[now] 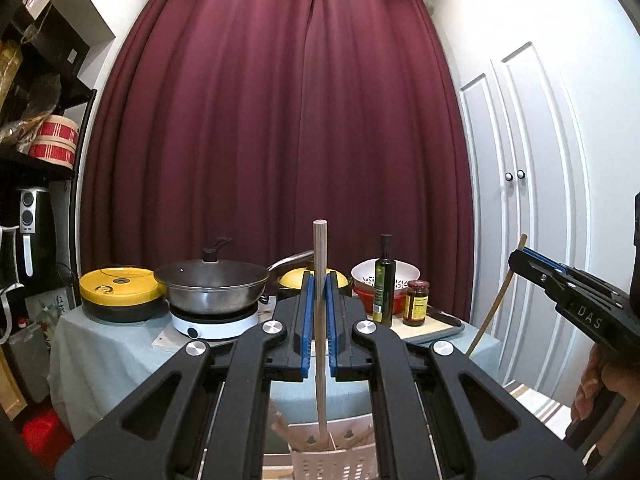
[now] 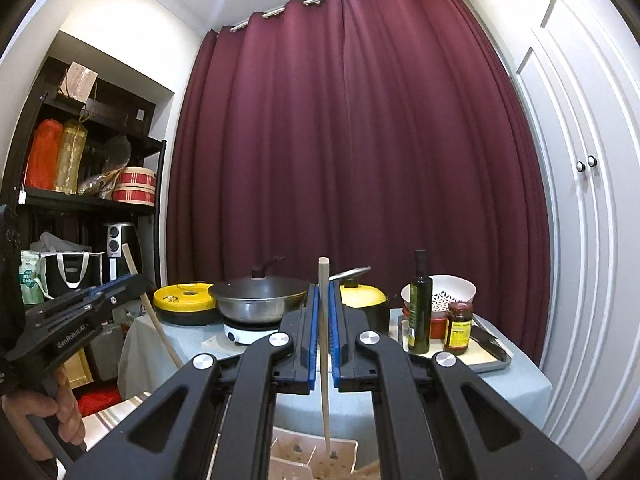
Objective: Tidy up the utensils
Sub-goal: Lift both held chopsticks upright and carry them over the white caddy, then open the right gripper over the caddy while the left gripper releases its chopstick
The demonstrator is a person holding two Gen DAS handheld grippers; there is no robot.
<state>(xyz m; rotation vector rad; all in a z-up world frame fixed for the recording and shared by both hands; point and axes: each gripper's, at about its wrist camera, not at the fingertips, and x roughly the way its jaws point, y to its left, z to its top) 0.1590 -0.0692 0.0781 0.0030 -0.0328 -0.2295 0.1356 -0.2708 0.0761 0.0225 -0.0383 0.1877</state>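
Observation:
In the left wrist view my left gripper [image 1: 320,280] is shut on a round wooden handle [image 1: 320,248] that stands upright. Its lower end reaches into a white perforated utensil holder [image 1: 344,460] just below, where other wooden pieces stick up. My right gripper [image 1: 520,258] shows at the right edge, shut on a thin pale stick [image 1: 494,312]. In the right wrist view my right gripper [image 2: 324,288] grips that thin wooden stick [image 2: 324,272], whose tip points down into the utensil holder [image 2: 344,450]. At the left of that view, my left gripper [image 2: 134,280] holds the wooden handle [image 2: 160,332].
Beyond the grippers is a table with a pale blue cloth [image 1: 100,344]. On it are a yellow-lidded pot [image 1: 120,284], a wok [image 1: 212,284] on a white cooker, an oil bottle [image 1: 385,280], a jar [image 1: 416,302], a white colander [image 1: 404,274] and a knife on a tray [image 2: 490,346]. Black shelves stand left, white cupboard doors right.

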